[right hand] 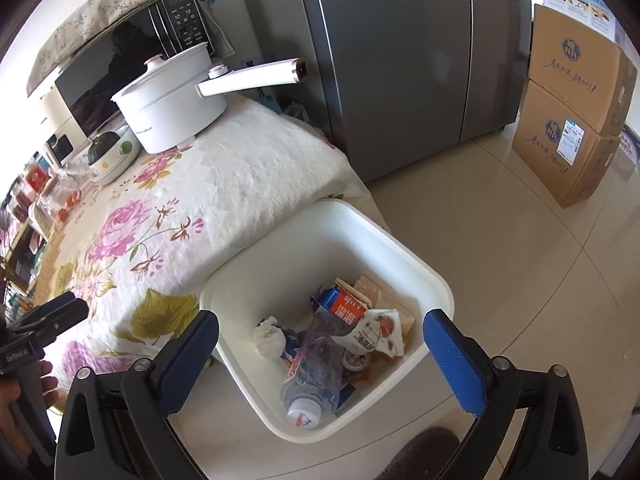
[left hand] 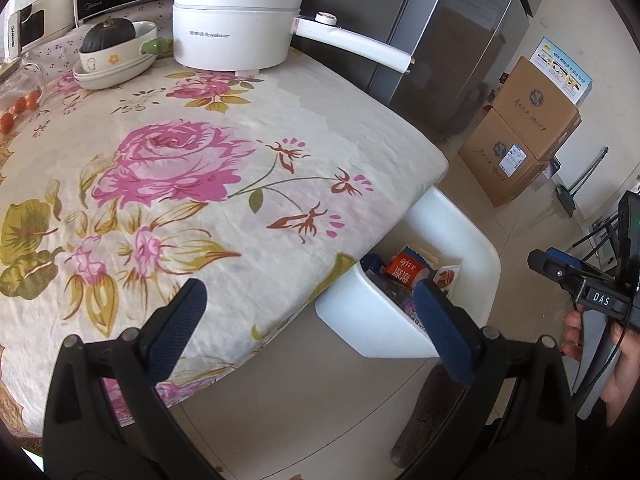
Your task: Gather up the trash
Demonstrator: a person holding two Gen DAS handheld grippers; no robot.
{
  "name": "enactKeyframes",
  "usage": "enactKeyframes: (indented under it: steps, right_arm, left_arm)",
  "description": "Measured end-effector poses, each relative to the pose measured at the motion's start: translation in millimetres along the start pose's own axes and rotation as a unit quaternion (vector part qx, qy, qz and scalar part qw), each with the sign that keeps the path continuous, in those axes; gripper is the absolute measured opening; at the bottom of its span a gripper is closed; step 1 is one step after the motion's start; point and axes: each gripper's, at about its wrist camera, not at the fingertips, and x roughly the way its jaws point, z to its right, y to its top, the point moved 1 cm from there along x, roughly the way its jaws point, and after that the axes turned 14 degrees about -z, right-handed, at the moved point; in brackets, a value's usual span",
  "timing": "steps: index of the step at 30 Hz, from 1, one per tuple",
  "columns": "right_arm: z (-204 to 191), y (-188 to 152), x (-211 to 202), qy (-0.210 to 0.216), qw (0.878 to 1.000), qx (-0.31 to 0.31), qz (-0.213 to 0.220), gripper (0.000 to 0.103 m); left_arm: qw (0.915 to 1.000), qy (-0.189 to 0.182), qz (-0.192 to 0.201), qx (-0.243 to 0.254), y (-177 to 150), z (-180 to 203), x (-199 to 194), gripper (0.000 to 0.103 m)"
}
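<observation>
Right gripper (right hand: 320, 344) pitched steeply down over the white bin (right hand: 436, 280), jaws spread wide with nothing between them; left gripper (left hand: 308, 320) likewise angled down at the corner of the floral tablecloth (left hand: 240, 160), jaws apart and empty, bare fingers (left hand: 576, 336) curled round the other tool's handle at the frame edge. Count: one bin on the floor just beside the table, holding one crushed clear bottle (right hand: 308, 376), one orange carton (right hand: 344, 308), one wad of tissue (right hand: 270, 338); one white pot (left hand: 236, 24), two stacked cardboard boxes (right hand: 576, 120). Smaller wrappers under the bottle overlap too much to separate.
</observation>
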Motion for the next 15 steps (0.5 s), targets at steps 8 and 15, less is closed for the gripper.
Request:
enactKeyframes:
  steps: [8, 15]
  right_arm:
    - [-19, -16, -22, -0.036, 0.999, -0.011, 0.005, 0.103]
    - [-56, -37, -53, -0.036, 0.998, -0.036, 0.029, 0.103]
  left_arm:
    - [0.9992, 0.035, 0.013, -0.01, -17, -7, -26, 0.103]
    - [0.9984, 0.031, 0.035, -0.034, -35, -11, -57, 0.103]
